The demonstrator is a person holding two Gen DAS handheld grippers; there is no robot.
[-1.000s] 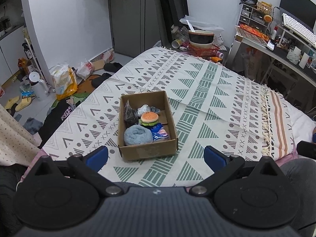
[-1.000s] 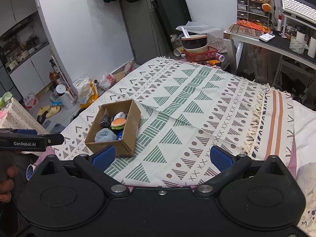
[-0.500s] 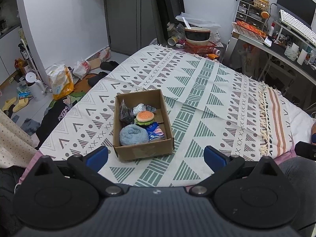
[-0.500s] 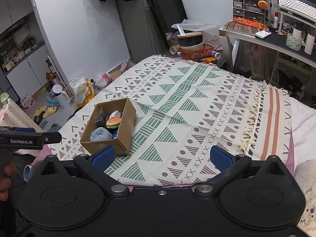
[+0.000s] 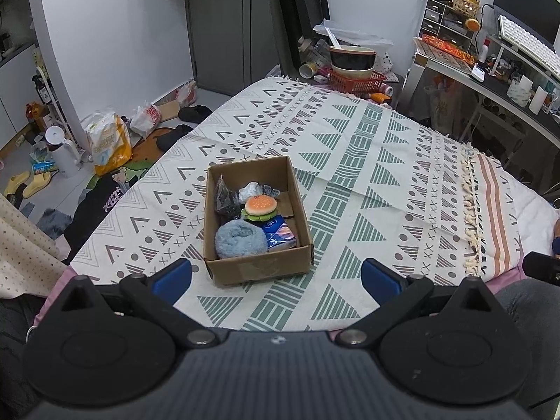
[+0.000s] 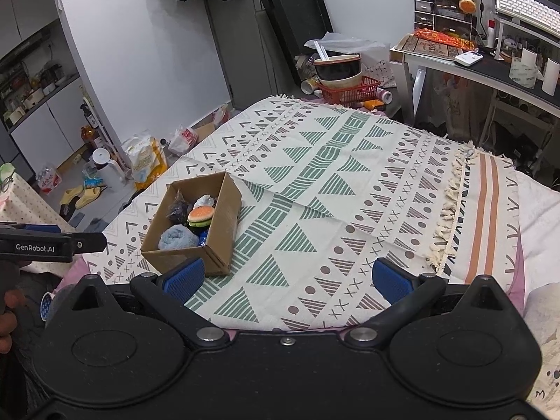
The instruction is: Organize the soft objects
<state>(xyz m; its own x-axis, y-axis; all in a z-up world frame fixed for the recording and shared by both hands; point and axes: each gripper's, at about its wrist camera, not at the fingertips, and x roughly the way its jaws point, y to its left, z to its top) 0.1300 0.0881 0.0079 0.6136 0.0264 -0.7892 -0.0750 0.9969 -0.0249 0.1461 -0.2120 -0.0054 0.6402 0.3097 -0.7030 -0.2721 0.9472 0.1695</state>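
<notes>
- A cardboard box (image 5: pixel 257 269) sits on the bed, on a patterned blanket (image 5: pixel 367 175), near the bed's front edge.
- Inside the box: a fluffy blue ball (image 5: pixel 239 239) at 7 o'clock, a burger toy (image 5: pixel 260 205) at the centre, a blue packet (image 5: pixel 281 232) at 5 o'clock, a dark bag (image 5: pixel 225 199) at 10 o'clock and a white crumpled thing (image 5: pixel 249 189) at 12 o'clock.
- The left gripper (image 5: pixel 276 274) hovers just in front of the box, its blue pads wide apart and empty.
- The right gripper (image 6: pixel 287 276) is also spread wide and holds nothing; the box (image 6: pixel 217 231) lies at its 10 o'clock.
- Beyond the bed, at 1 o'clock, a red basket (image 5: pixel 357 82) holds stacked bowls.
</notes>
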